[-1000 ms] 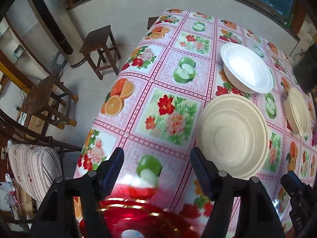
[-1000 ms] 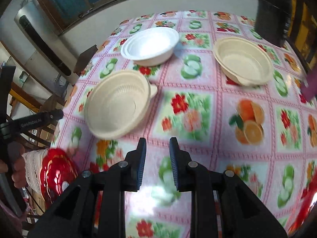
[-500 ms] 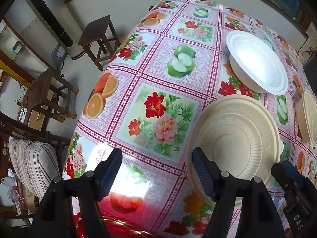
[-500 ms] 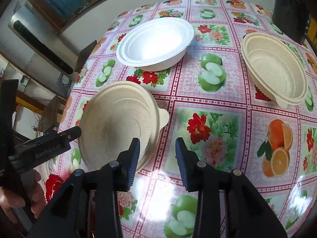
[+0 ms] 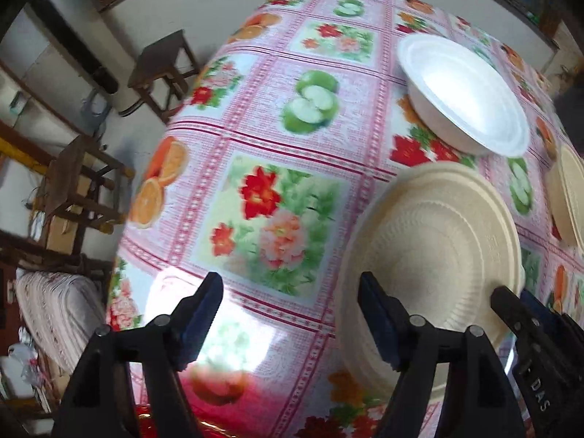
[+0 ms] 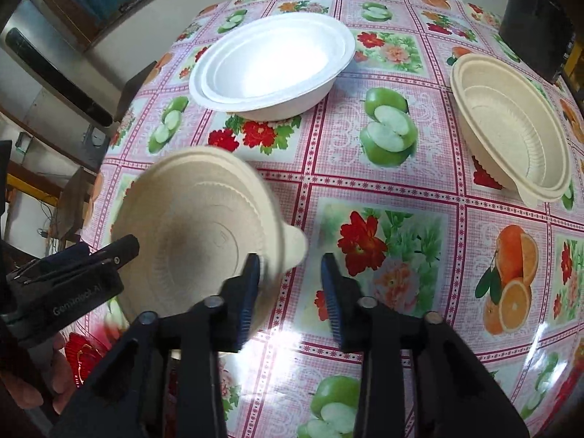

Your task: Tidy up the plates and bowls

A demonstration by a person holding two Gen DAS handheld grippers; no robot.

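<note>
A beige bowl with a small tab (image 6: 204, 226) (image 5: 430, 255) sits on the flowered tablecloth (image 6: 383, 241); its right rim is blurred. My right gripper (image 6: 292, 292) points down at that rim. Its jaws are closing, the tab and rim lie between the fingertips, and a gap still shows beside the right finger (image 6: 334, 303). My left gripper (image 5: 288, 321) hangs over the bowl's other side, also seen as the left gripper (image 6: 73, 266) in the right wrist view. Its jaws are wide and closing, with the rim just inside the right finger (image 5: 379, 325).
A white bowl (image 6: 270, 58) (image 5: 463, 95) stands behind the beige one, and a second beige bowl (image 6: 511, 127) at the right. A red plate (image 6: 84, 354) lies at the near left corner beside a hand (image 6: 29, 394). Wooden stools (image 5: 164, 65) stand past the table's left edge.
Both grippers have come down and forward towards the near beige bowl, which now fills more of each view. The right jaws stand wider than a second ago and now straddle its tab.
</note>
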